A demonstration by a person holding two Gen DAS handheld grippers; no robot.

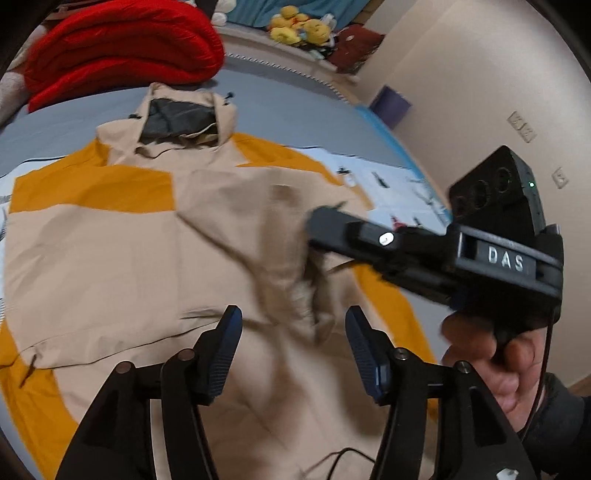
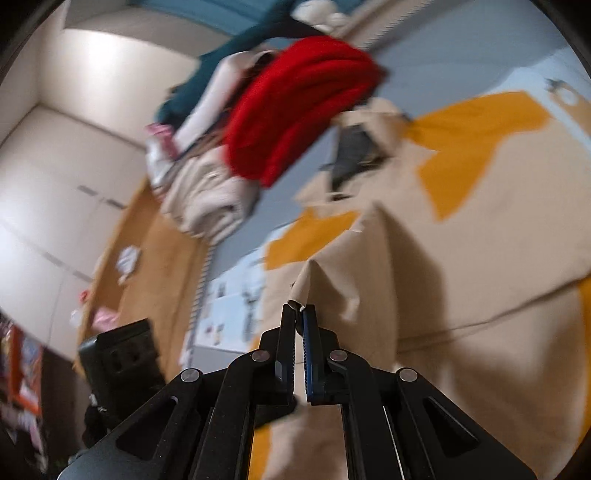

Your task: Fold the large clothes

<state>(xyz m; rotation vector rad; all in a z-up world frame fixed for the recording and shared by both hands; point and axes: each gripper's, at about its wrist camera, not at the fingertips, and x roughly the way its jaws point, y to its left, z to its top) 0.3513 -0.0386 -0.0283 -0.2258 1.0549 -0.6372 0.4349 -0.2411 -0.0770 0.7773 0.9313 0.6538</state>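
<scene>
A large beige and mustard-yellow hooded jacket [image 1: 110,251] lies spread on the bed, its hood with a dark grey lining [image 1: 177,122] at the far end. My left gripper [image 1: 295,332] hovers low over the jacket's middle with its jaws open, and a raised ridge of beige cloth runs between the fingers without being pressed. My right gripper [image 1: 321,229] comes in from the right in a person's hand [image 1: 491,350]. In the right wrist view my right gripper [image 2: 300,314] is shut on a pinched fold of the jacket [image 2: 424,258], lifting it into a peak.
A folded red blanket [image 1: 122,48] sits beyond the hood, with yellow plush toys [image 1: 299,29] further back. The grey bed sheet [image 1: 288,99] surrounds the jacket. A wall [image 1: 480,92] stands close on the right. Off the bed's other side are a beige bundle [image 2: 210,199] and wooden floor [image 2: 155,258].
</scene>
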